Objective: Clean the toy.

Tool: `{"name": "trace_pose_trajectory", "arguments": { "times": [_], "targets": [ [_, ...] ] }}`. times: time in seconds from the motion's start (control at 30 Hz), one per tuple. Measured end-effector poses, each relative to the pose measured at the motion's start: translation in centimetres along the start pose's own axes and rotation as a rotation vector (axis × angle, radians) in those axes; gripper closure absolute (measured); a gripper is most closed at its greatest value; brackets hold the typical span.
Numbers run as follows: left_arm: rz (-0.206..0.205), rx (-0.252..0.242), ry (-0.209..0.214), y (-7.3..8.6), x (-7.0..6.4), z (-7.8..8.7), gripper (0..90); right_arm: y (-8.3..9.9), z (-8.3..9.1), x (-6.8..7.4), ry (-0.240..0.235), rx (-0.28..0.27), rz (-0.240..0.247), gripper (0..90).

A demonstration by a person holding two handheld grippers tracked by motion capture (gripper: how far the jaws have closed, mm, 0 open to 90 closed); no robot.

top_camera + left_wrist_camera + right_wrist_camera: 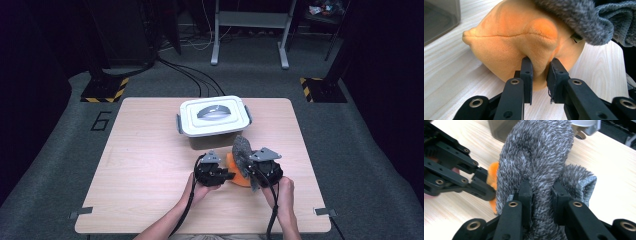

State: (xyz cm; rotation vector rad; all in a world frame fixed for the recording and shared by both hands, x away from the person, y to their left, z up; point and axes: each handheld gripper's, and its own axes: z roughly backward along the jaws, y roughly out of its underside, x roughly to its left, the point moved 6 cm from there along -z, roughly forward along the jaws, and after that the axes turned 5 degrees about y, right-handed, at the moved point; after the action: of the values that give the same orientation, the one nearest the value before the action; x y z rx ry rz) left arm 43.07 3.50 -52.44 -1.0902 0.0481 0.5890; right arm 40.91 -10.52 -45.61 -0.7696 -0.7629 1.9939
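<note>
A: Your left gripper [539,72] is pinched on a fold of the orange plush [524,37], low on the table [145,150] near you.

B: Your right gripper [541,195] clamps the grey fuzzy cloth [539,152], draped against the plush, before the lidded box [212,117].

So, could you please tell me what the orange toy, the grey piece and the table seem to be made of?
Orange toy: soft short-pile plush, seamed and dented where the left gripper pinches it. Grey piece: shaggy long-pile fabric, likely fleece, held by the right gripper. Table: pale wood-grain top, probably matte laminate.
</note>
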Motion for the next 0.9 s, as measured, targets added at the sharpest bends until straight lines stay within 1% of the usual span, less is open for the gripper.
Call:
{"name": "trace_pose_trajectory", "arguments": {
  "times": [0.07,0.1,0.3,0.37,0.4,0.5,0.53,0.67,0.73,0.9],
  "targets": [
    [0.005,-0.004,0.001,0.0,-0.1,0.0,75.8,0.3,0.1,-0.4,0.013,0.001,-0.015,74.1],
    [0.003,0.002,0.006,0.0,-0.1,0.0,75.8,0.5,0.2,-0.7,0.012,0.003,-0.016,74.0],
    [-0.001,-0.001,0.000,0.0,0.0,0.0,75.8,1.6,0.3,-2.3,0.040,0.017,-0.062,74.0],
    [0.003,-0.002,0.003,0.0,0.0,0.0,75.8,2.1,0.2,-2.9,0.055,0.027,-0.083,74.0],
    [0.003,-0.006,0.003,0.0,0.0,0.0,75.8,2.4,0.2,-3.2,0.051,0.031,-0.095,73.9],
    [0.002,0.003,0.008,0.0,0.0,0.0,75.8,3.2,-0.1,-4.0,0.064,0.049,-0.117,73.9],
    [0.002,0.004,0.009,0.0,0.0,0.0,75.8,3.4,-0.2,-4.2,0.069,0.053,-0.137,73.9],
    [-0.002,0.003,0.006,0.0,0.0,0.0,75.8,4.6,-1.0,-5.1,0.070,0.084,-0.165,73.9],
    [-0.001,0.003,0.008,0.0,0.0,0.0,75.8,5.1,-1.5,-5.2,0.070,0.100,-0.193,73.9],
    [-0.003,0.002,0.009,0.0,0.0,-0.1,75.8,6.4,-2.7,-5.9,0.073,0.143,-0.224,73.9]
  ]
}}
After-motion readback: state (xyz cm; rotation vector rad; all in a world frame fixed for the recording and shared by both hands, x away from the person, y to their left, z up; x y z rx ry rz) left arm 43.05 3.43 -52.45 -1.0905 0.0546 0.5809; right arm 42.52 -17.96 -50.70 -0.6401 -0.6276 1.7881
